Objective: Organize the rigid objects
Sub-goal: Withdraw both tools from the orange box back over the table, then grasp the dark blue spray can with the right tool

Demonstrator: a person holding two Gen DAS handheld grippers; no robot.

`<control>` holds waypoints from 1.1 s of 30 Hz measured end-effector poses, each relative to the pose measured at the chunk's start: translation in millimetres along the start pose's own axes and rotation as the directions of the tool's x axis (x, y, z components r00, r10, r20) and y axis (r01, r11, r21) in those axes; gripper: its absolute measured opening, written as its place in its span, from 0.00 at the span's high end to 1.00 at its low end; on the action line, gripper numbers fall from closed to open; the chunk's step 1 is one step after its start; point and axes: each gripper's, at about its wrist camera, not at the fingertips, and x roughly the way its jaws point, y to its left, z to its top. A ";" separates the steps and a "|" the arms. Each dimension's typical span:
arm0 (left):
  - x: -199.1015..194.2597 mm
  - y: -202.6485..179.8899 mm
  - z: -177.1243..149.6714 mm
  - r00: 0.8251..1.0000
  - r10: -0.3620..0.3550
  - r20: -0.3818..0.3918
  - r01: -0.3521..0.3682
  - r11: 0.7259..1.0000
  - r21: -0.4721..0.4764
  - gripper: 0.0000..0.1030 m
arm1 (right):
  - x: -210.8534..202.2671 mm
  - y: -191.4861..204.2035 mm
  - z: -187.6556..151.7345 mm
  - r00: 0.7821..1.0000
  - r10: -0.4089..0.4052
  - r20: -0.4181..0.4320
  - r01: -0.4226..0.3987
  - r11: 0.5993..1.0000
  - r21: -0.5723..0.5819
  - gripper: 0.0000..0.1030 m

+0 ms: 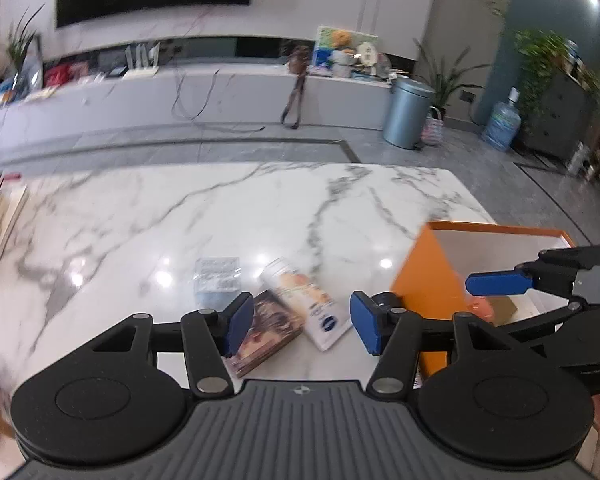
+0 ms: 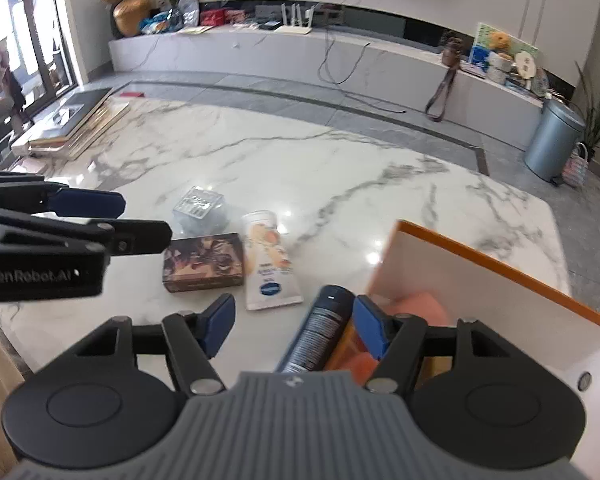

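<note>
- The right tongs [image 2: 295, 324] are spread apart and hold nothing; they hang above the near edge of the marble surface [image 2: 340, 168], at the left wall of the orange box [image 2: 500, 268].
- A dark spray can [image 2: 320, 330] lies between the blue pads. It is just beside the right pad [image 2: 370, 326] and well apart from the left one. Its long axis runs from near to far, leaning a little to the right, and its cap end points away from the camera. Whether it touches the pad or the box wall, I cannot tell.
- The left tongs [image 1: 302, 324] are also apart and empty, low over the surface.
- Between the left tongs, a brown picture box [image 1: 267, 330] lies flat. In the right wrist view its long side runs left to right.
- Just beside it on the right lies a white tube [image 2: 267, 260] with a blue round logo. Its long axis runs near to far; the flat, wide end with the logo points to the camera, and the round cap end points away.
- A little farther stands a clear plastic cube [image 2: 199, 210], close behind the picture box.
- The orange box is open on top, with white inner walls; something pink-orange [image 2: 420, 304] lies inside.
- On the far left of the surface lies a stack of flat frames [image 2: 79, 124].
- Beyond the surface, on the floor, stands a grey bin [image 2: 556, 140].
</note>
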 end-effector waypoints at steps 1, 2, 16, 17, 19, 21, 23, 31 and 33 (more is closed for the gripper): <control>1.0 6.7 -0.5 1.000 0.002 -0.003 -0.002 1.000 -0.013 0.36 | 4.4 2.9 1.6 1.000 0.001 -0.006 -0.001 1.000 -0.007 0.38; 2.7 12.1 -1.3 1.000 0.005 -0.008 -0.005 1.000 -0.021 0.36 | 9.5 6.5 3.3 1.000 0.003 -0.017 -0.004 1.000 -0.014 0.41; 60.6 40.8 -12.9 0.996 0.006 -0.092 -0.001 0.999 0.053 0.33 | 84.1 24.1 20.4 0.974 -0.075 -0.214 0.070 0.997 -0.030 0.42; 65.4 42.7 -13.4 0.995 0.000 -0.098 0.005 0.999 0.050 0.33 | 85.9 26.0 21.3 0.972 -0.097 -0.214 0.089 0.995 -0.047 0.42; 72.8 44.6 -14.7 0.995 0.001 -0.104 0.003 0.999 0.044 0.33 | 90.1 29.9 22.2 0.963 -0.134 -0.235 0.121 0.990 -0.070 0.42; 77.2 47.0 -16.3 0.995 0.009 -0.097 -0.006 0.999 0.037 0.33 | 95.3 36.3 21.2 0.948 -0.178 -0.263 0.152 0.981 -0.116 0.42; 79.9 48.7 -18.3 0.995 -0.001 -0.103 0.003 1.000 0.022 0.33 | 99.2 43.4 18.5 0.931 -0.214 -0.296 0.170 0.971 -0.168 0.42; 72.2 47.6 -25.7 0.994 0.033 -0.100 -0.027 0.998 0.054 0.33 | 119.9 68.8 8.0 0.837 -0.360 -0.411 0.223 0.912 -0.345 0.45; 69.7 49.5 -27.9 0.994 0.032 -0.102 -0.027 0.998 0.052 0.33 | 127.4 69.2 7.2 0.810 -0.367 -0.458 0.227 0.916 -0.332 0.49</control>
